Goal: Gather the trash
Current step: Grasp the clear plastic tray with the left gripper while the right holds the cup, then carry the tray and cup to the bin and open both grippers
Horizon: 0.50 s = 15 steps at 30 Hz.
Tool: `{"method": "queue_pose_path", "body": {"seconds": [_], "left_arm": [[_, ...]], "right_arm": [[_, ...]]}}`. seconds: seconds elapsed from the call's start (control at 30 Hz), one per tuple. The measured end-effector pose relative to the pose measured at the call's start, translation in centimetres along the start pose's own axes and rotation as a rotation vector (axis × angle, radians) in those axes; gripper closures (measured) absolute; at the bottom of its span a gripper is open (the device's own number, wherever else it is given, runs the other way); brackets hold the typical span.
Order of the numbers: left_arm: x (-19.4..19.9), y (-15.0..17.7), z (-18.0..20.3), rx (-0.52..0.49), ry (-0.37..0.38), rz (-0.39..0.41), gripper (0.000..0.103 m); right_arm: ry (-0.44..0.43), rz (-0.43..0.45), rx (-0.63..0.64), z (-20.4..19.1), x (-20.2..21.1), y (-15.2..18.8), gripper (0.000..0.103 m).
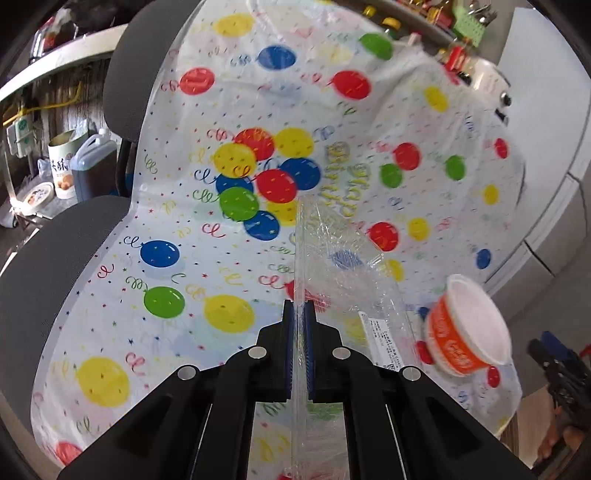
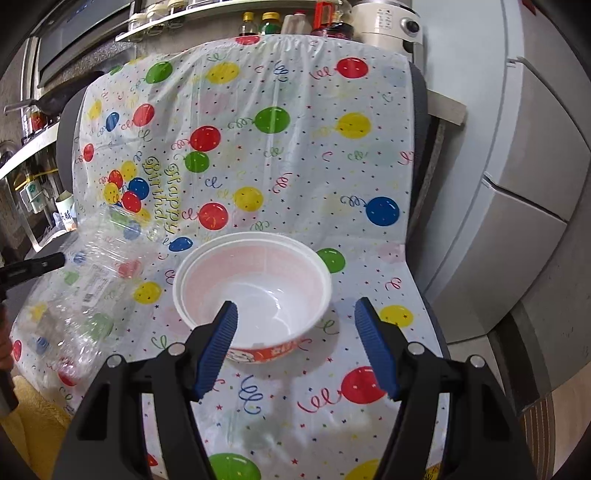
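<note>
A chair is draped with a balloon-print plastic sheet [image 2: 295, 177]. My left gripper [image 1: 299, 306] is shut on the edge of a clear plastic wrapper [image 1: 332, 254] with a white label and holds it above the sheet. The wrapper also shows at the left of the right wrist view [image 2: 92, 280]. An empty white bowl with an orange outside [image 2: 255, 288] stands on the seat. My right gripper [image 2: 295, 310] is open just above and in front of the bowl, its left finger [image 2: 218, 339] over the near rim. The bowl also shows in the left wrist view [image 1: 469, 325].
Grey cabinet fronts [image 2: 517, 221] stand to the right of the chair. A shelf with bottles and a white appliance [image 2: 388, 22] runs behind it. Jugs and a tin [image 1: 62, 166] sit at the left. A yellow cloth [image 2: 29, 428] lies at the lower left.
</note>
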<state>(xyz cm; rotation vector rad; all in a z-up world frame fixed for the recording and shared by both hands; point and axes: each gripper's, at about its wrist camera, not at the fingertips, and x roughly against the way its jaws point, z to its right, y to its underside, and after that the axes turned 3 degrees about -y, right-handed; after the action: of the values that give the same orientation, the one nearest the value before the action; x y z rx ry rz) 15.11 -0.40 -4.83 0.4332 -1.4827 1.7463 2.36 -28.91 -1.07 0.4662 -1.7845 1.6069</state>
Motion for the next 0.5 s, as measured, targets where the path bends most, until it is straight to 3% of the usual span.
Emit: {"method": "queue_pose_path", "body": {"seconds": [0.17,0.5], "left_arm": [[1.9,1.3,2.7,-0.025,-0.020,0.052,0.097],[0.0,3.0,4.7,-0.054,-0.056,0.026,0.097]], "right_arm": [[-0.002,-0.016,-0.039,1.6,0.2,0.7,0.035],[-0.034,-0.059,-0.072,2.8,-1.7,1.4,0.035]]}}
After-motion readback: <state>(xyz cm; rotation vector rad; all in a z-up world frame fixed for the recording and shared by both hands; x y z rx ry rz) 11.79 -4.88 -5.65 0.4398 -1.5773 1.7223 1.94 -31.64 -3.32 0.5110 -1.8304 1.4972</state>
